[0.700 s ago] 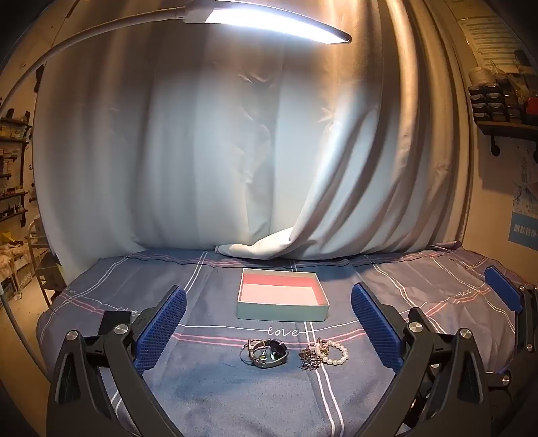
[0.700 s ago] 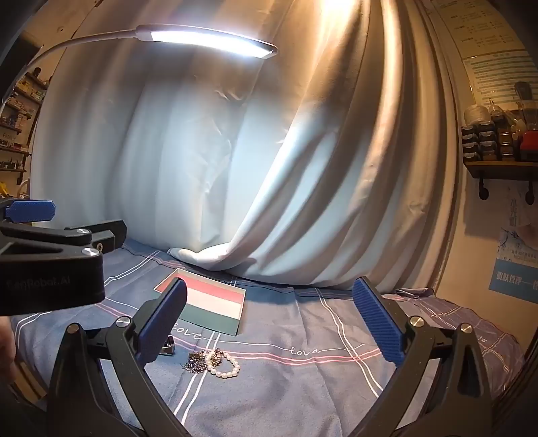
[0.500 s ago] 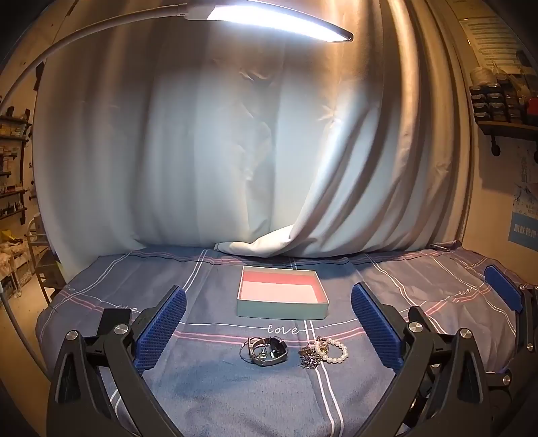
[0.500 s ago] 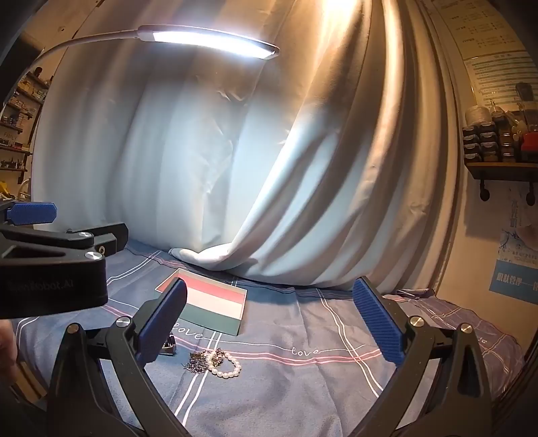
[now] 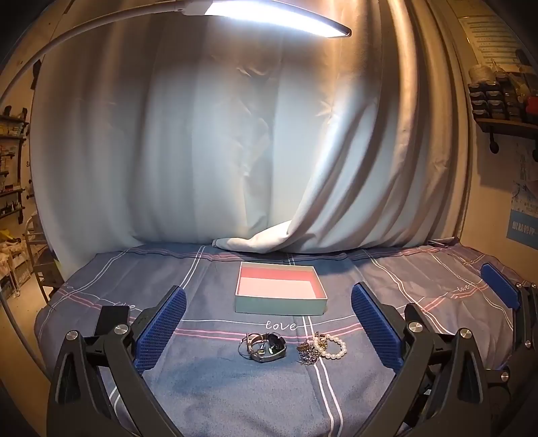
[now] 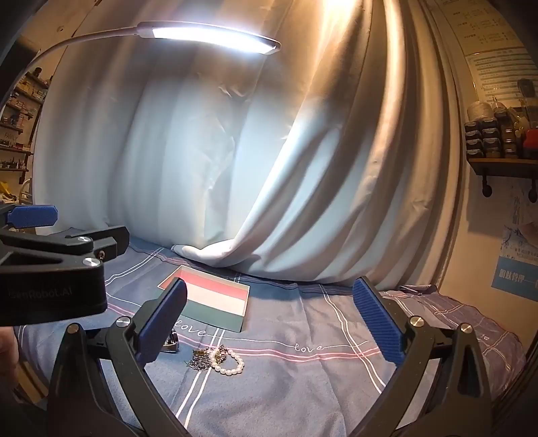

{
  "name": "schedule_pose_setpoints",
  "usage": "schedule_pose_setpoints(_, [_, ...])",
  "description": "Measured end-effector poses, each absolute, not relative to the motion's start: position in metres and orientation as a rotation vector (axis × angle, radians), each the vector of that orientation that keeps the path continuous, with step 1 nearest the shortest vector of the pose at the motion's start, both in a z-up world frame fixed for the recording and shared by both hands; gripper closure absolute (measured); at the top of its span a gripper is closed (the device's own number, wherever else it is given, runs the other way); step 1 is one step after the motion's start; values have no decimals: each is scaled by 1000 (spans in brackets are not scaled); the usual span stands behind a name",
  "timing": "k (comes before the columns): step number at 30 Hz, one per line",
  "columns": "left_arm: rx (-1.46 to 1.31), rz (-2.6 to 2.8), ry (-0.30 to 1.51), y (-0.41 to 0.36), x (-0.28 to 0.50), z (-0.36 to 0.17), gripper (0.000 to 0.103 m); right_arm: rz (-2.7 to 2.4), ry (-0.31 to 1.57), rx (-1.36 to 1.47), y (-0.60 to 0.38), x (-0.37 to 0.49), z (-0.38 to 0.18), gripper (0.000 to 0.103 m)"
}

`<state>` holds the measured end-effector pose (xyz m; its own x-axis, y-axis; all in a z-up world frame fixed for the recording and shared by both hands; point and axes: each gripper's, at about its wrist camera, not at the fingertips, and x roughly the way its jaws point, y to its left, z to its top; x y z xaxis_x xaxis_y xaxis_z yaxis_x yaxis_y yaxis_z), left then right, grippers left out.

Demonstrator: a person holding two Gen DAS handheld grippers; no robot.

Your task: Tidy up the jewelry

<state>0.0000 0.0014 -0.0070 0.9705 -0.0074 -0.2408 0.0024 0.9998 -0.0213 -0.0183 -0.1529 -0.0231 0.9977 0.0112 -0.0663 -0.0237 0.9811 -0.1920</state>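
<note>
An open teal box (image 5: 280, 304) with a pink inside sits on the blue plaid cloth; it also shows in the right wrist view (image 6: 215, 311). In front of it lie a watch (image 5: 265, 346), a small metal chain (image 5: 307, 351) and a pearl bracelet (image 5: 331, 344). In the right wrist view the chain (image 6: 200, 359) and pearl bracelet (image 6: 228, 361) lie near my left finger, which hides most of the watch (image 6: 169, 343). My left gripper (image 5: 267, 331) is open and empty, above the jewelry. My right gripper (image 6: 269, 324) is open and empty, to the right of the jewelry.
A white curtain (image 5: 235, 134) hangs behind the table, its hem resting on the cloth (image 5: 255, 242). A lamp bar (image 5: 269, 13) lights from above. Wall shelves (image 5: 504, 101) with small items stand at the right. The other gripper (image 6: 50, 269) shows at the left in the right wrist view.
Both grippers have dipped slightly; the scene sits a little lower and closer. The jewelry and box have not moved.
</note>
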Motion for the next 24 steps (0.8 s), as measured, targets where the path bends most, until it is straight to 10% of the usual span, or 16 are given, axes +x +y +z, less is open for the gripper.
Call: schedule_pose_setpoints(24, [-52,24,264,11,2,-4,6,9,99,-172,-159,-12,-25,6])
